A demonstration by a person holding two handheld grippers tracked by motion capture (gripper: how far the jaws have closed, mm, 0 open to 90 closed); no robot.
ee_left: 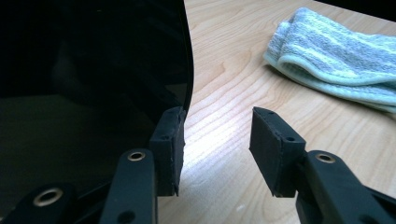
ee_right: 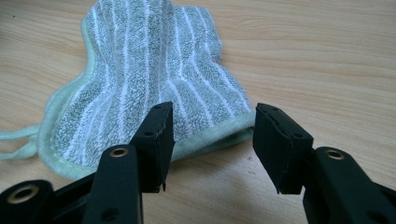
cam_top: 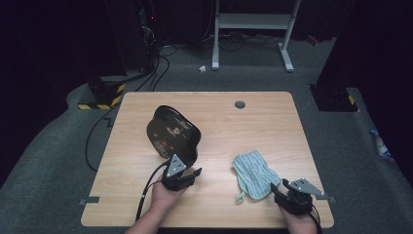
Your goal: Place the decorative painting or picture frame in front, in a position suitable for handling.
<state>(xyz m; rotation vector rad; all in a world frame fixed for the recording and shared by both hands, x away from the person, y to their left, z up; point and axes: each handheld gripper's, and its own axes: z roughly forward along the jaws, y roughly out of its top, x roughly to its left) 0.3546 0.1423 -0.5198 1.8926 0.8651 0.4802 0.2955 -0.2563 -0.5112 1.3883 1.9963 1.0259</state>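
Note:
A black lacquer tray (cam_top: 170, 131) with a painted face stands tilted up on the wooden table (cam_top: 253, 126), left of centre. My left gripper (cam_top: 187, 168) is at its near right edge. In the left gripper view the tray (ee_left: 93, 70) rises beside and beyond the left pad (ee_left: 169, 140), its rim meeting that pad's tip. The left gripper (ee_left: 217, 114) is open, with bare table in the gap. A striped grey-green cloth (cam_top: 253, 173) lies to the right. My right gripper (cam_top: 277, 189) sits at its near corner. It (ee_right: 213, 109) is open, with the cloth's (ee_right: 149, 70) hem just beyond the pads.
A round cable hole (cam_top: 239, 104) sits near the table's far edge. Beyond the table are a white desk frame (cam_top: 253, 22), floor cables (cam_top: 156, 73) and a yellow-black striped base (cam_top: 104, 95). The cloth (ee_left: 336, 60) lies at the upper right of the left gripper view.

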